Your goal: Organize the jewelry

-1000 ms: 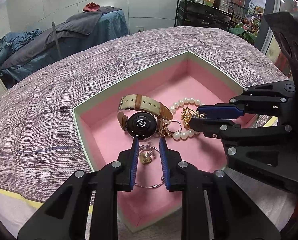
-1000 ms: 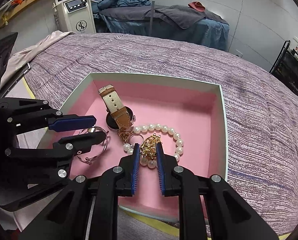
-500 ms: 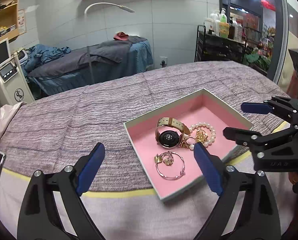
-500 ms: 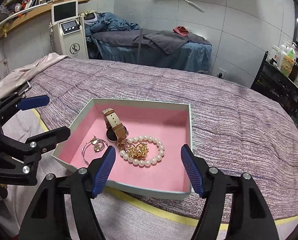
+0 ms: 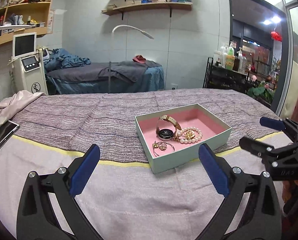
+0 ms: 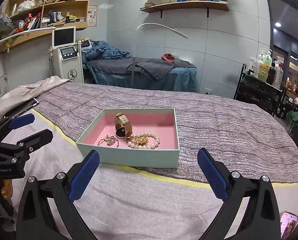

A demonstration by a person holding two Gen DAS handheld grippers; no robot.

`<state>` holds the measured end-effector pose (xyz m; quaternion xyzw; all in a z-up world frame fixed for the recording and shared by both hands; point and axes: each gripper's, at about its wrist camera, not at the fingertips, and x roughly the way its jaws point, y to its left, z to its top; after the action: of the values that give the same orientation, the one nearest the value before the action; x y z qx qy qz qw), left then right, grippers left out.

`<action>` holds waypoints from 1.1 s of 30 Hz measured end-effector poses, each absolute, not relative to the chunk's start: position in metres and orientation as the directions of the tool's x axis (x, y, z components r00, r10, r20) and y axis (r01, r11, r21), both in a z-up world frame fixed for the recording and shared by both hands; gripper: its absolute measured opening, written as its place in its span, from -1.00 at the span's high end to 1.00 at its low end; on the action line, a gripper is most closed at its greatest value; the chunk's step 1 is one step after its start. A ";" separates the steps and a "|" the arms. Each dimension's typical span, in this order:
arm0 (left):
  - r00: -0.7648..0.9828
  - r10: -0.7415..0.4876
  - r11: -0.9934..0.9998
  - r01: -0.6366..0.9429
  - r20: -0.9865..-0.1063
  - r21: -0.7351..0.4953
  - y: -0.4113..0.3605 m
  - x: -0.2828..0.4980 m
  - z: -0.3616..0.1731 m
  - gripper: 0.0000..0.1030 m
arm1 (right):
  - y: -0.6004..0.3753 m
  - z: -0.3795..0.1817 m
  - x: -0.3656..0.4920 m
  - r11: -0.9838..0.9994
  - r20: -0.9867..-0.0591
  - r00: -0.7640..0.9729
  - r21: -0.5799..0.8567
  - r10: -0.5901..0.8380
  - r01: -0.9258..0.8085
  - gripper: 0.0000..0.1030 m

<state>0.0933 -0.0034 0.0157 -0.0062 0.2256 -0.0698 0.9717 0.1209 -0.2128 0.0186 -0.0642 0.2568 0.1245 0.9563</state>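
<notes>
A pale green box [image 5: 191, 157] with pink lining sits on the bed; it also shows in the right wrist view [image 6: 128, 157]. Inside lie a tan-strap watch [image 5: 166, 129] [image 6: 122, 127], a pearl bracelet [image 5: 191, 138] [image 6: 146, 141] with gold jewelry on it, and a thin bangle with gold charms [image 5: 163, 146] [image 6: 108, 140]. My left gripper [image 5: 149, 170] is open and empty, pulled back in front of the box. My right gripper [image 6: 146, 176] is open and empty, also short of the box. Each gripper shows in the other's view, the right [image 5: 269, 138] and the left [image 6: 26, 128].
The bed carries a purple striped blanket [image 5: 88, 118] with a yellow band near the front. A tablet [image 5: 0, 135] lies at the left edge by a pink cloth. A treatment bed, a machine with a screen [image 6: 65, 56] and a black bottle rack [image 6: 259, 86] stand behind.
Both grippers opened wide and drew back and up from the box. A second ago they were nearly shut over the bangle and the gold jewelry inside it; the jewelry stays in the box.
</notes>
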 end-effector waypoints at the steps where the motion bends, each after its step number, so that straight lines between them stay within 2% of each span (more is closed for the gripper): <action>1: 0.894 -0.135 0.991 0.130 -0.427 -0.042 -0.005 0.087 0.015 -0.88 | -0.211 0.016 0.115 0.960 -0.504 0.840 -0.068 0.201 -0.271 -0.87; 9: 0.910 -0.120 0.992 0.121 -0.398 -0.024 -0.019 0.048 0.003 -0.89 | -0.208 0.004 0.074 0.957 -0.484 0.849 -0.074 0.212 -0.281 -0.87; 14: 0.913 -0.141 0.990 0.124 -0.383 -0.068 -0.019 0.029 -0.005 -0.89 | -0.209 0.000 0.055 0.961 -0.465 0.862 -0.074 0.203 -0.267 -0.87; 18: 0.922 -0.109 0.994 0.090 -0.373 -0.070 -0.017 0.018 -0.006 -0.89 | -0.213 -0.004 0.044 0.967 -0.455 0.871 -0.076 0.184 -0.244 -0.87; 22: 0.921 -0.080 0.997 0.066 -0.381 -0.049 -0.015 0.014 -0.008 -0.88 | -0.220 -0.008 0.039 0.974 -0.459 0.874 -0.076 0.156 -0.214 -0.87; 33: 0.911 -0.099 0.995 0.082 -0.400 -0.059 -0.006 0.010 -0.012 -0.88 | -0.225 -0.011 0.035 0.975 -0.464 0.871 -0.058 0.162 -0.213 -0.87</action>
<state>0.0099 -0.0064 -0.0119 -0.0204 0.2055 -0.0461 0.9774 0.0355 -0.2249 -0.0107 -0.0538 0.2348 0.0971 0.9657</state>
